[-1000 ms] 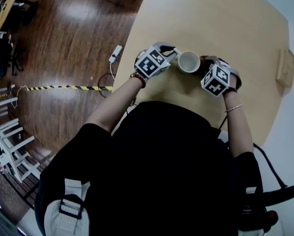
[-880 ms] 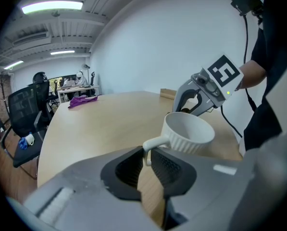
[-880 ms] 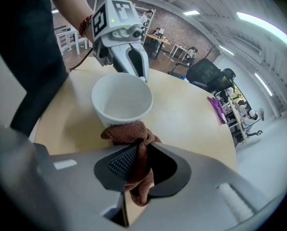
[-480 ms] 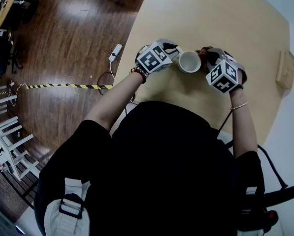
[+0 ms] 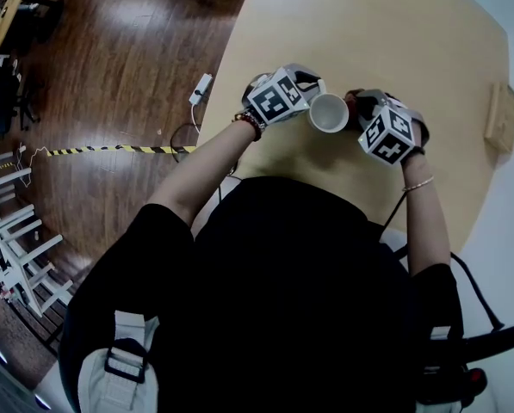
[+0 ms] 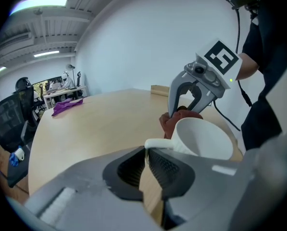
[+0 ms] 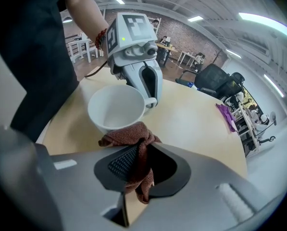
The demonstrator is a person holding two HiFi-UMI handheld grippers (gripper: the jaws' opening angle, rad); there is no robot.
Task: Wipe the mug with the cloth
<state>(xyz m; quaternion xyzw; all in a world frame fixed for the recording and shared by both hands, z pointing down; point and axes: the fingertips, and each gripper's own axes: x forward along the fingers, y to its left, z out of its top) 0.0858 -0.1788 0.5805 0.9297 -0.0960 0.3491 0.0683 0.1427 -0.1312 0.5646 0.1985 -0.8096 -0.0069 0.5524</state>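
Clamping the mug point(image 6: 201, 139) by its handle point(image 6: 157, 144) are left tongs point(image 6: 145, 162); right tongs point(image 7: 141, 159) pinch the cloth point(image 7: 129, 136) against it.

Left hand-held gripper point(image 6: 146, 153) tight on mug point(image 6: 201, 139), right hand-held gripper point(image 7: 143, 143) on cloth point(image 7: 125, 135)

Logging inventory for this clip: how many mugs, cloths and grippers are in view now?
Mugs: 1 (white mug)
Cloths: 2 (brown cloth, purple cloth)
Grippers: 2 (left gripper, right gripper)
Total: 5
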